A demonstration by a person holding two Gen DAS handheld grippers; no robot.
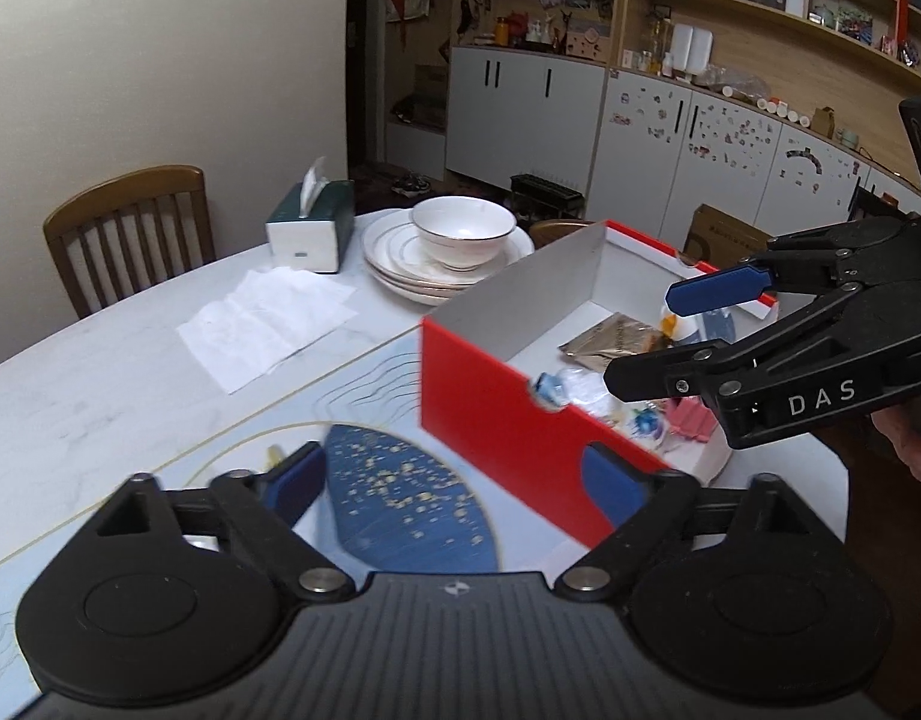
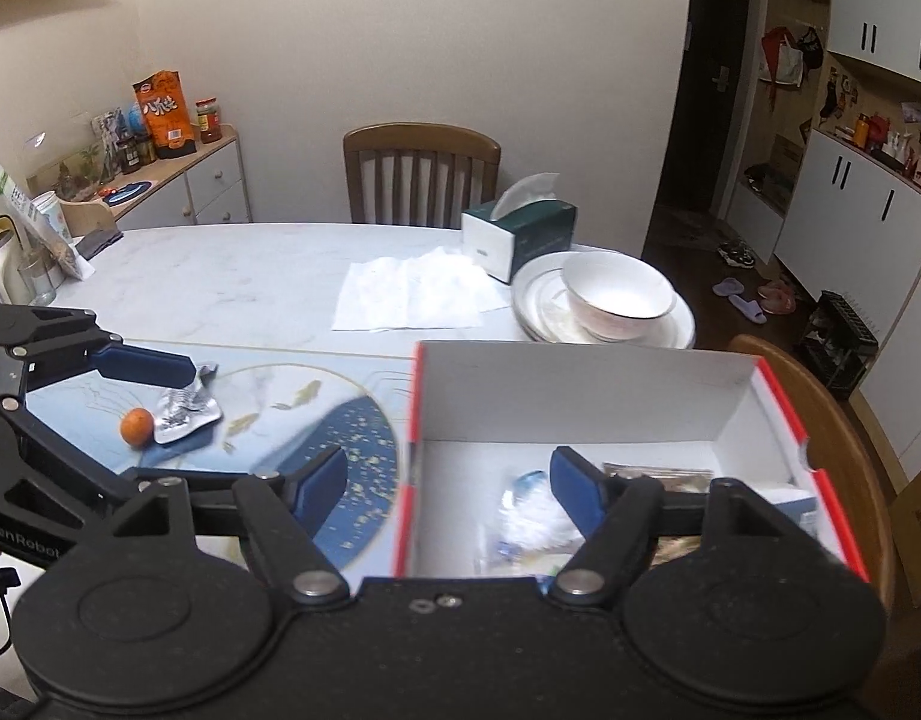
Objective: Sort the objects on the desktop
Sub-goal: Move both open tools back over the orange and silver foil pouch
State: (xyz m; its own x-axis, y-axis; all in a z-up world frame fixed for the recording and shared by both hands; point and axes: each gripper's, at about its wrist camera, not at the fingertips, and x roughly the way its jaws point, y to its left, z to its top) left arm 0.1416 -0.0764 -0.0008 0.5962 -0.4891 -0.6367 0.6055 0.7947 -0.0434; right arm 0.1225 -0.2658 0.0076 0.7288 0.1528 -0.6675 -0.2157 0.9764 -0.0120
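Your left tool [image 2: 130, 420] stands with its fingers spread wide and nothing between them, and it is the nearer one to what remains: the orange [image 2: 137, 426] and the crumpled silver wrapper [image 2: 184, 408] lie side by side, touching, on the blue-patterned mat [image 2: 352, 450], well to the left of the red box [image 2: 580, 396]. Your right tool [image 2: 448, 489] is also spread apart and empty, hovering over the box's left wall with bagged odds and ends below it. The orange is small and round; the wrapper is flat, shiny and creased, its long side slanting away from the box. The bench [image 2: 232, 282] beyond them is bare marble.
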